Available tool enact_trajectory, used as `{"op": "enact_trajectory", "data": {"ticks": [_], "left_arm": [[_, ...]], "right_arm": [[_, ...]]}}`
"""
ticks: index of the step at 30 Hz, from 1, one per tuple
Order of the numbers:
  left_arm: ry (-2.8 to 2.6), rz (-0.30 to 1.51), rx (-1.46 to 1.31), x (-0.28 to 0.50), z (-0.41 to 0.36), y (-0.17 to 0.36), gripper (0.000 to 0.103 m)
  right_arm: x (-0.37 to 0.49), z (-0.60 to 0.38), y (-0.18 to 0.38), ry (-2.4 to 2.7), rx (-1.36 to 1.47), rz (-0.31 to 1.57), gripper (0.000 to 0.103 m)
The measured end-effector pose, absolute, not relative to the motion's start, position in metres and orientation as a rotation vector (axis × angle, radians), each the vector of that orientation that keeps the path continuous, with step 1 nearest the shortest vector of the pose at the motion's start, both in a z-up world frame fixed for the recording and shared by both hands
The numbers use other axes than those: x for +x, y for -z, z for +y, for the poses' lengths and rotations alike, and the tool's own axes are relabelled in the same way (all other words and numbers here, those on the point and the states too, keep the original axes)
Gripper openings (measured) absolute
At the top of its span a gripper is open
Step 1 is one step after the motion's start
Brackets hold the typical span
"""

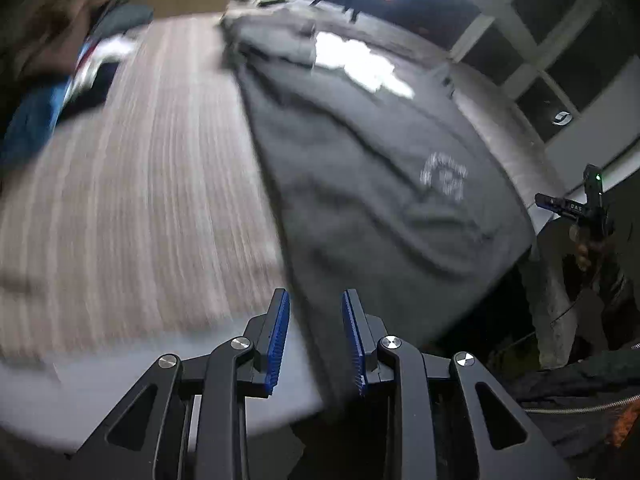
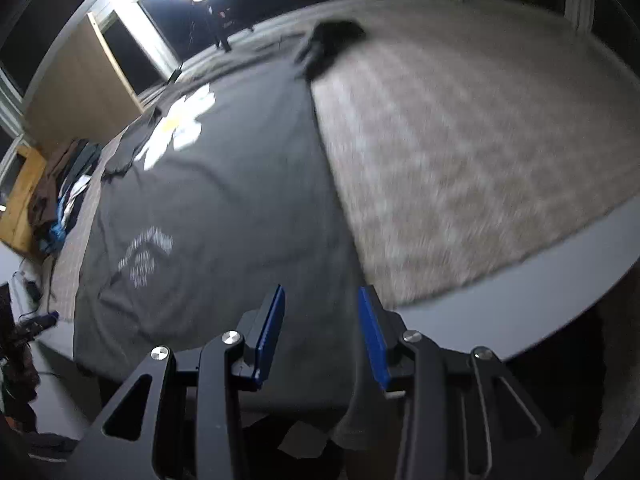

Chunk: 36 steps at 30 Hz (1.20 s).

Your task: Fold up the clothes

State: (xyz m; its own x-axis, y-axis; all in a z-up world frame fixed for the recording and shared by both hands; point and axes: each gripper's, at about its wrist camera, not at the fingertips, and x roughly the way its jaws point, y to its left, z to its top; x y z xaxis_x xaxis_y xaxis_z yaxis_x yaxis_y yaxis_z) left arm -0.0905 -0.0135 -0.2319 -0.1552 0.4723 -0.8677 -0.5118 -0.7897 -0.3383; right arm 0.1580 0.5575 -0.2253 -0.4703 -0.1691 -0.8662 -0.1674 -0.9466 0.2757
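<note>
A dark grey T-shirt (image 1: 372,168) with a small white print lies spread flat on the striped beige cover of a table; it also shows in the right wrist view (image 2: 224,200). Its hem hangs over the near table edge. My left gripper (image 1: 316,300) is open, its blue pads astride the shirt's left hem corner with nothing between them clamped. My right gripper (image 2: 322,296) is open over the shirt's right hem corner. The other gripper (image 1: 580,208) shows at the far right of the left wrist view. Both views are motion-blurred.
A pile of other clothes (image 2: 64,200) lies at the table's far left end, also in the left wrist view (image 1: 60,92). A dark garment (image 2: 332,40) lies at the far end. The striped cover (image 2: 480,160) stretches right. A bright window glares behind.
</note>
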Motion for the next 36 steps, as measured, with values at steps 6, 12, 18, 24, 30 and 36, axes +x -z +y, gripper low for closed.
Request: {"op": "enact_trajectory", "data": {"ticks": [6,12,18,24,30,36], "left_arm": [[-2.074,0.069,-1.513,-0.025,-0.005,0.248,0.026],[-2.185,0.037,-1.562,-0.011,-0.011,0.263,0.027],[-2.208,-0.005,-1.513,-0.002,-0.008,0.263,0.031],[-2.161,-0.139,-1.427,-0.003,-0.013,0.263,0.003],[-2.087,-0.257,-1.357,-0.009,-0.017,0.258,0.002],[-2.033,-0.285,-1.343,-0.014,-0.014,0.254,0.000]], "right_arm": [[0.176,0.543,0.239,2.532,1.633,-0.333,0.038],[0.158,0.498,0.152,2.515,1.372,-0.197,0.042],[0.081,0.388,0.088,2.479,1.189,0.018,0.060],[-0.045,0.243,0.106,2.406,1.206,0.142,0.061],[-0.141,0.142,0.170,2.363,1.360,0.189,0.061],[-0.190,0.101,0.217,2.354,1.527,0.335,0.061]]}}
